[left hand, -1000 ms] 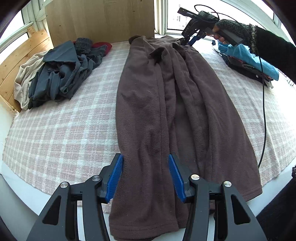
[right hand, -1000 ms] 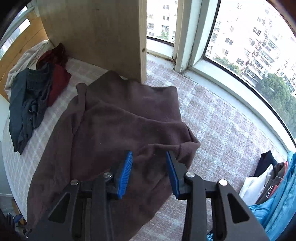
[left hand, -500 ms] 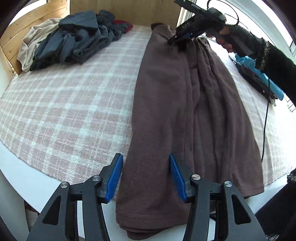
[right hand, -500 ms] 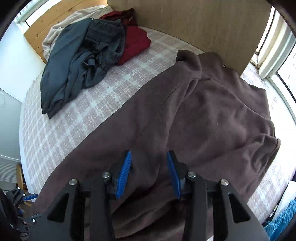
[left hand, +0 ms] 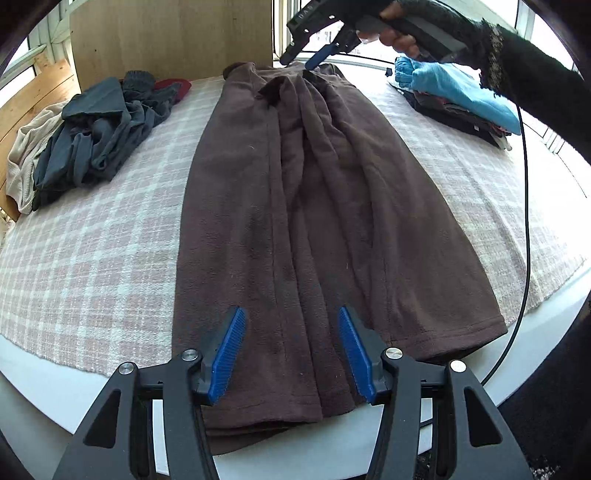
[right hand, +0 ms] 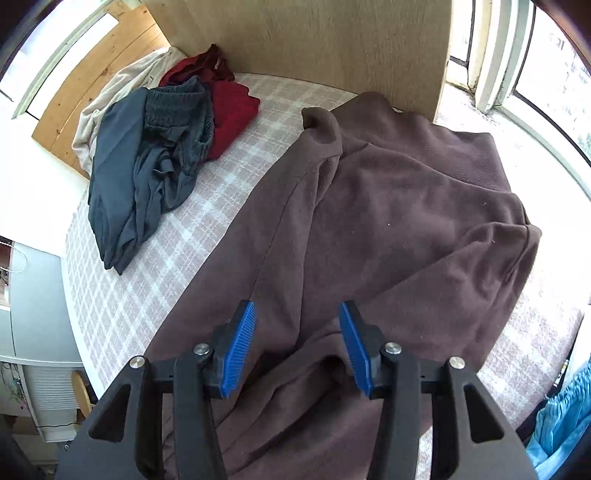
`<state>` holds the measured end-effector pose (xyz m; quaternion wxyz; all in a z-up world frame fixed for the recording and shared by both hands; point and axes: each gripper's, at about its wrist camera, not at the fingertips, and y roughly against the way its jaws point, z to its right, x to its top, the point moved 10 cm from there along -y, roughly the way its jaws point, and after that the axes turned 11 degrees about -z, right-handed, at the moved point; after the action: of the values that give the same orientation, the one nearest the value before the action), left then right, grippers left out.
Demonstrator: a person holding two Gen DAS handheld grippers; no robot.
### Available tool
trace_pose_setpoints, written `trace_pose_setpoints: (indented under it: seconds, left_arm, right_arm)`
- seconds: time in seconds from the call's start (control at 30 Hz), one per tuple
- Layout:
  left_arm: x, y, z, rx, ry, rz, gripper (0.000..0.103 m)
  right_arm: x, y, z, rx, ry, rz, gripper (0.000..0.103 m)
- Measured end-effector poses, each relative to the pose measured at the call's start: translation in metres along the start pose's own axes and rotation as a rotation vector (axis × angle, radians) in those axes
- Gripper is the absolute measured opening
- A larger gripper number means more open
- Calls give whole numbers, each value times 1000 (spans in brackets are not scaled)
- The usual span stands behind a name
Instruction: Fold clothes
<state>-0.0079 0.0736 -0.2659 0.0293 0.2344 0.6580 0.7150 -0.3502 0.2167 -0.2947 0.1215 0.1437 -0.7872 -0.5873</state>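
Observation:
A long brown fleece garment (left hand: 317,206) lies lengthwise on the plaid-covered table (left hand: 92,240), folded into a narrow strip. Its hem hangs over the near edge. My left gripper (left hand: 291,350) is open above the hem end, nothing between its blue pads. In the right wrist view the same brown garment (right hand: 388,221) shows its collar end, rumpled. My right gripper (right hand: 297,343) hovers open just above it. From the left wrist view the right gripper (left hand: 314,61), held by a gloved hand (left hand: 406,29), sits over the far collar end.
A heap of dark grey, red and beige clothes (left hand: 92,125) lies at the far left, seen also as a clothes heap (right hand: 159,136). A stack of folded items topped by blue cloth (left hand: 458,96) sits far right. A wooden board (left hand: 173,37) stands behind. A black cable (left hand: 524,221) hangs at right.
The left gripper has drawn back and risen slightly at the hem end. The right gripper has shifted over the collar end, staying open. The garment lies much the same.

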Motion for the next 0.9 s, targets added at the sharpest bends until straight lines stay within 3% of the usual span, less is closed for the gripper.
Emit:
trace_pose_setpoints:
  seconds: [0.17,0.2,0.27,0.33,0.4,0.57,0.7,0.77,0.83,0.9]
  left_arm:
    - [-1,-7,-2,19,1,-6,54]
    - [-1,-7,-3,20,4,-4,53]
    - [-1,-5,-8,24,16,3,38]
    - [-1,-3,-14,-2,46,1,32]
    - [0,0,-17,-34,76,0,31]
    - [20,9,-5,-27,37,24,31]
    - [37,16,6,-21,6,43,33]
    - [45,20,11,-19,-10,53,40]
    - [53,23,15,-14,-25,61,39]
    - [57,18,15,4,-33,54,39]
  right_arm:
    - [6,-42,-15,57,35,-162,48]
    - [4,-45,-18,52,58,-170,48]
    - [0,-48,-21,33,98,-178,48]
    - [-4,-45,-23,6,132,-175,48]
    - [-11,-36,-23,38,139,-168,48]
    - [-21,-15,-9,154,79,-152,48]
    - [-19,-15,-8,120,97,-175,48]
    - [-21,-21,-20,129,123,-206,48]
    - [-24,-31,-31,127,165,-252,48]
    - [-38,-46,-24,0,219,-324,48]
